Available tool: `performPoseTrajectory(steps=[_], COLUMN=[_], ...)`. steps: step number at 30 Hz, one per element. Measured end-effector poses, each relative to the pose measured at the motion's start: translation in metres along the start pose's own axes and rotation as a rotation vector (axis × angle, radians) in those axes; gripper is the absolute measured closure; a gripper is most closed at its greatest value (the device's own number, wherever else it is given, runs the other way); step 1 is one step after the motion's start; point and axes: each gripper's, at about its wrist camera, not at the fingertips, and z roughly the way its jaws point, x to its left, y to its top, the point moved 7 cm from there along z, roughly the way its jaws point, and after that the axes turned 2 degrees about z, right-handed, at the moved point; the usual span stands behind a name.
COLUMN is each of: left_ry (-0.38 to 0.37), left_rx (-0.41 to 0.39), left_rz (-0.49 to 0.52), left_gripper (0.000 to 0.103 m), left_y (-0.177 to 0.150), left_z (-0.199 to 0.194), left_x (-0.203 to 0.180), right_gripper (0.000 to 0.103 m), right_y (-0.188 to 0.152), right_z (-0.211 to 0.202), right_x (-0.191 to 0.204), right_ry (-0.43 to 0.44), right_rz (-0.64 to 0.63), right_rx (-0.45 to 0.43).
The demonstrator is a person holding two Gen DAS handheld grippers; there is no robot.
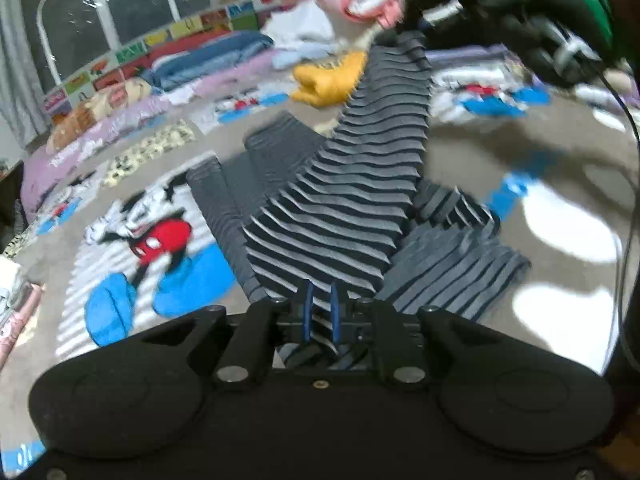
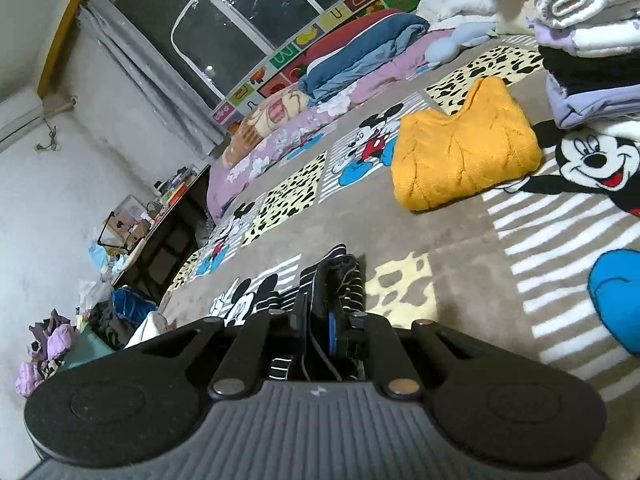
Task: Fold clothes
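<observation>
A dark grey garment with thin white stripes (image 1: 360,184) stretches from my left gripper (image 1: 320,312) up to the right gripper (image 1: 472,12) at the top of the left wrist view. Its lower part lies crumpled on the Mickey Mouse rug (image 1: 160,240). My left gripper is shut on one edge of the garment. In the right wrist view my right gripper (image 2: 320,332) is shut on a bunched edge of the same striped garment (image 2: 340,280), held above the rug (image 2: 460,240).
A folded yellow sweater (image 2: 460,152) lies on the rug. Stacked folded clothes (image 2: 588,40) stand at the right. Rolled blankets and bedding (image 2: 352,52) line the window wall. A dark desk with clutter (image 2: 168,224) stands at the left.
</observation>
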Motion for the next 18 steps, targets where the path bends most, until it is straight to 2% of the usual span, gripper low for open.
performPoseTrajectory(steps=[1,3,5,10,12,15,18], left_ry=[0.031,0.08,0.009,0.009,-0.042,-0.114,-0.116], left_rx=[-0.003,-0.009,0.033,-0.055,0.002,0.055,-0.037], left_rz=[-0.007,-0.096,-0.23,-0.405,-0.463,-0.491,-0.565], left_gripper=[0.096,0.096,0.096,0.096,0.096,0.096,0.096], left_y=[0.003,0.004,0.0,0.019,0.015,0.013,0.026], left_z=[0.004,0.021,0.042,0.067,0.096,0.112,0.104], left_x=[0.004,0.019,0.029,0.068,0.072,0.077,0.097], right_gripper=[0.092,0.092,0.092,0.092,0.092,0.092,0.092], right_y=[0.001,0.004,0.006,0.005,0.003,-0.001,-0.007], right_z=[-0.002,-0.002,-0.003,-0.006,-0.007,-0.011,-0.017], right_x=[0.001,0.004,0.008,0.017,0.018,0.013,0.008], right_ry=[0.001,0.001,0.001,0.012,0.01,0.006,0.006], right_rz=[0.0,-0.002,-0.004,-0.007,-0.012,0.006,0.021], right_rx=[0.001,0.009,0.018,0.03,0.036,0.03,0.026])
